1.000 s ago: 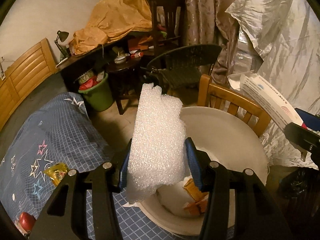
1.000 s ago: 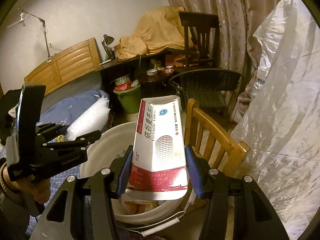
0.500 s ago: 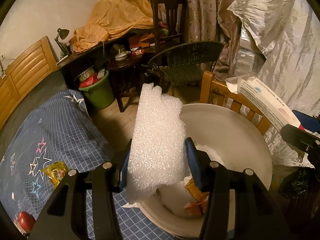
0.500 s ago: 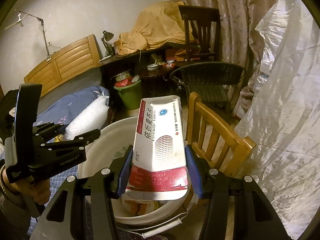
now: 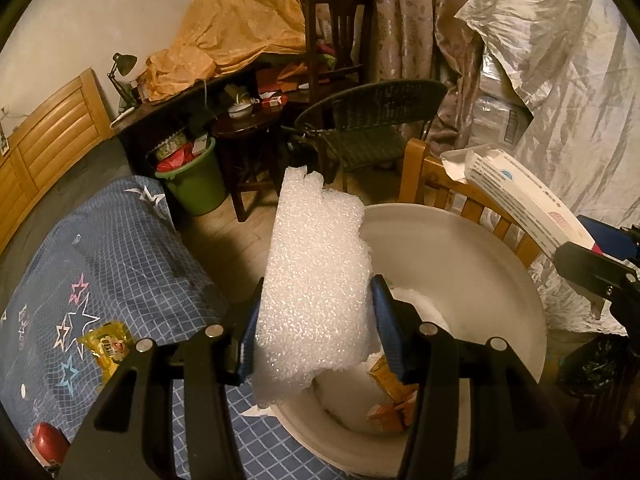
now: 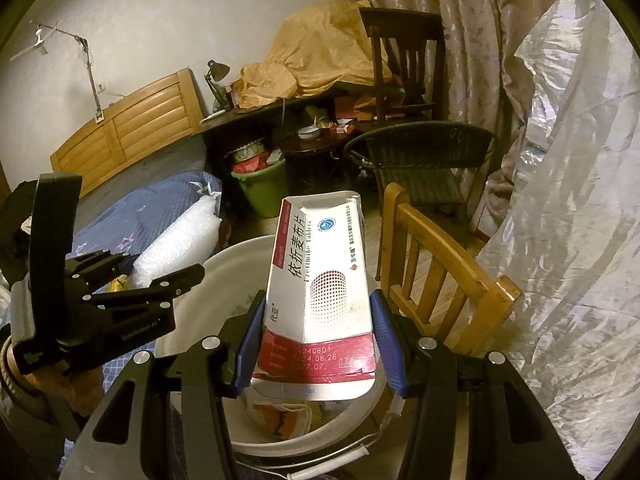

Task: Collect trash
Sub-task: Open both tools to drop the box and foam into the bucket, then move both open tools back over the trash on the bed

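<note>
- The left gripper [image 5: 316,320] is clamped on a slab of bubble wrap [image 5: 316,280]; the blue pads press its two sides, and its long axis stands up and away from the jaws.
- The right gripper [image 6: 316,336] is clamped on a flattened pill box [image 6: 320,292], pads on both long edges, long axis also running up and away along the fingers.
- The white bucket [image 5: 480,248] sits below and just ahead of both grippers, beside a wooden chair [image 6: 440,280]; wrappers already lie in its bottom.
- From the left wrist view the wrap's lower end hangs over the bucket's near-left rim, with most of the slab over the rim's edge rather than over the middle.
- From the right wrist view the box's lower end hangs over the bucket's opening, so the right hand looks better placed to drop.
- Judgement: both items are at the drop step. The wrap probably needs a small shift toward the bucket's centre, or it may catch the rim and fall onto the blue bedspread [image 5: 100,260].
- A yellow snack packet [image 5: 106,344] and something red [image 5: 50,444] lie on the bedspread, likely trash left to collect.
</note>
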